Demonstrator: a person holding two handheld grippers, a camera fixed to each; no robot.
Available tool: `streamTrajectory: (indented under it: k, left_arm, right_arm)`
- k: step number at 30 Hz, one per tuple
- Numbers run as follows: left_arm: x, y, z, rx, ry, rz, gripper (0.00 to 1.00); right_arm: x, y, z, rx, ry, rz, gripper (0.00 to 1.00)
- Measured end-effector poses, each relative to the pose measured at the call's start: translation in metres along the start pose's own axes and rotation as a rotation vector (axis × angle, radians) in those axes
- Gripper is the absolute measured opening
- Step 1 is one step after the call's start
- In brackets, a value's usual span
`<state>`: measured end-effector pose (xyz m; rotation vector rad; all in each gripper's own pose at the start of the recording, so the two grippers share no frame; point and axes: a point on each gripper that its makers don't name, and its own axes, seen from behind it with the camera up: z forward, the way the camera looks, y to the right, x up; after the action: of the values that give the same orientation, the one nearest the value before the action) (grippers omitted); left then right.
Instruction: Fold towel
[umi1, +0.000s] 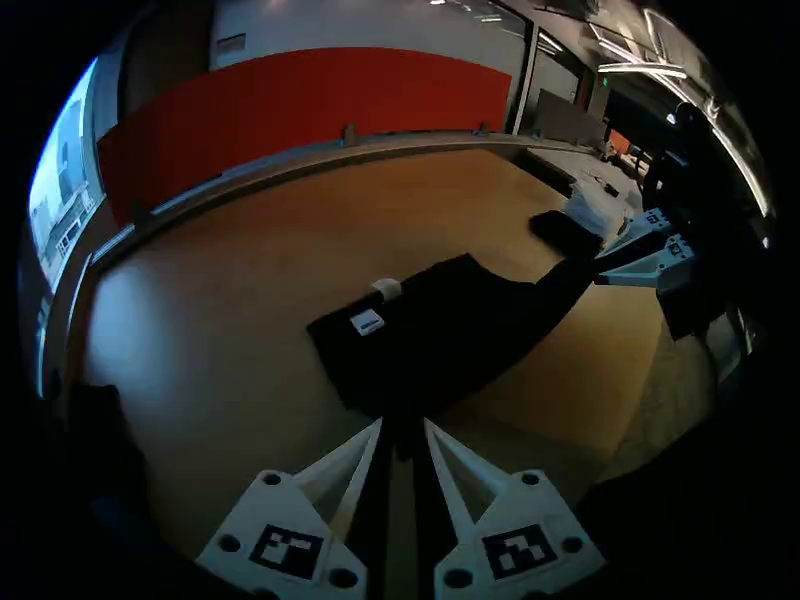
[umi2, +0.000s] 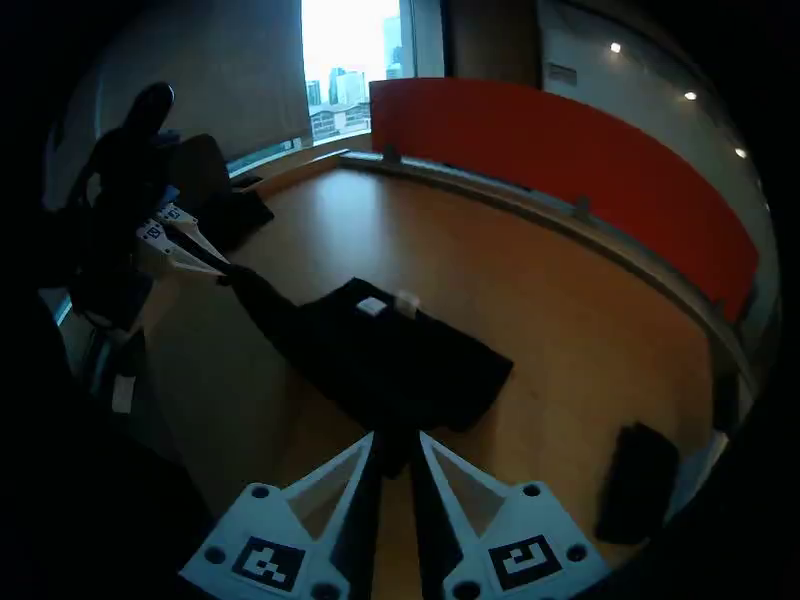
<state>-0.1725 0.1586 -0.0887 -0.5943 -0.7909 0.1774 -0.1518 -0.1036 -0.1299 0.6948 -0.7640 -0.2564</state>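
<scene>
At six o'clock in the left gripper view, I see my left gripper pinched closed on a corner of the black cloth towel. The right gripper likewise clamps another corner at six in the right gripper view. Beyond, the towel lies across the light wooden table, its small white label up. Farther, at twelve, stands a red wall panel.

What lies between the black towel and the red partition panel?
Bare wooden tabletop and a grey edge rail, in both views; a small white item sits at the black towel's edge.
</scene>
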Motion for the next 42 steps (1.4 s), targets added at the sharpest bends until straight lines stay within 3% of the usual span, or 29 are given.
streamTrajectory:
  k: [12,22,31,42]
  left_arm:
    - [0.014,0.003,-0.019,-0.009,0.023,-0.011,0.13]
    - [0.011,0.000,-0.012,-0.004,0.012,-0.022,0.13]
    - [0.012,-0.007,0.007,0.003,-0.006,-0.035,0.13]
    - [0.014,-0.026,0.047,0.021,-0.034,-0.061,0.13]
  right_arm:
    - [0.010,-0.002,-0.013,0.013,0.007,-0.004,0.17]
    - [0.007,0.001,-0.008,0.014,-0.008,-0.011,0.17]
    - [0.007,0.013,0.008,0.009,-0.032,-0.019,0.17]
    - [0.007,0.040,0.040,-0.003,-0.073,-0.014,0.17]
